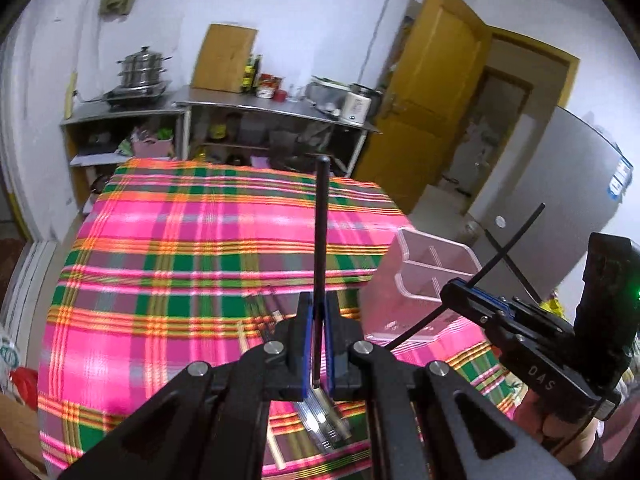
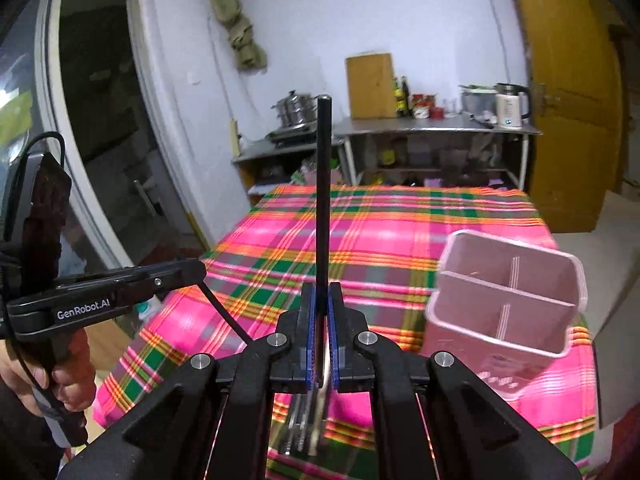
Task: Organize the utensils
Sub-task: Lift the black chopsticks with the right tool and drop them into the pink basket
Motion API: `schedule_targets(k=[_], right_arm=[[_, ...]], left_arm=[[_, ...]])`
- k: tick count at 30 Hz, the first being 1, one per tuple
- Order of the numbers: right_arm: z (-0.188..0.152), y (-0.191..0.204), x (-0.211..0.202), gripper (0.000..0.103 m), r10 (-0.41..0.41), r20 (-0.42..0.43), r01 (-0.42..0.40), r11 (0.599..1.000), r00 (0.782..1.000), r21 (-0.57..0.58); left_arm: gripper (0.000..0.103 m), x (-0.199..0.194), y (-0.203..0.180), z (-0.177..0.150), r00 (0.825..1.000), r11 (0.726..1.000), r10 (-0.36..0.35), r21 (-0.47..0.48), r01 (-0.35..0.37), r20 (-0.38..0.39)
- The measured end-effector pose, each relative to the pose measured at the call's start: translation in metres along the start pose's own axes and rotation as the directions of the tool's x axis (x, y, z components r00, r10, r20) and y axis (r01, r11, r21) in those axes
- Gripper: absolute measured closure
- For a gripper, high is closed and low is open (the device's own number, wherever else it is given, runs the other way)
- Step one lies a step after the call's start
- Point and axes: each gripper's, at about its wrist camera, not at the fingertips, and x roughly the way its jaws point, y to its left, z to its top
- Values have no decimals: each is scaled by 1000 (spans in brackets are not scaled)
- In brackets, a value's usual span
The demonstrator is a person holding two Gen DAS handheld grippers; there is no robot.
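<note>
My left gripper [image 1: 318, 304] is shut on a black chopstick [image 1: 321, 232] that stands upright between its blue pads. My right gripper [image 2: 320, 300] is shut on another black chopstick [image 2: 323, 184], also upright. The right gripper also shows in the left wrist view [image 1: 460, 288] with its chopstick slanted [image 1: 508, 244]. The left gripper also shows in the right wrist view [image 2: 196, 270]. A clear pink divided utensil holder [image 2: 504, 304] stands on the plaid tablecloth [image 2: 380, 232], right of both grippers; it also shows in the left wrist view [image 1: 424, 272]. Several loose utensils [image 1: 324, 420] lie under the grippers.
A steel counter [image 1: 276, 106] with pots, bottles and a kettle stands behind the table. A yellow door [image 1: 436, 92] and a grey fridge [image 1: 560, 208] are to the right. Wooden chopsticks [image 1: 256, 344] lie on the cloth.
</note>
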Motion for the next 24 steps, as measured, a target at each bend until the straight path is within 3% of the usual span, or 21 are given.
schedule_targets(k=[5,13,18,24], right_arm=[[14,-26,-29,98,-55,67,51,997,996,59],[43,-61,-60,98,-144,174,120,983,974,141],[44,-78,-52,98,-174,173,145,974,969,172],[25,-100,-17,97,-192,94,169,962,977,213]], left_arm=[[97,10,-31,23,998,997,-68,32,68,-10],[97,17,-74,63,985,984,-171,58,169,35],[97,46,-83,74,980,979,-198,52,196,21],[97,93,-84,66,979,980,-196,26,198,-50]])
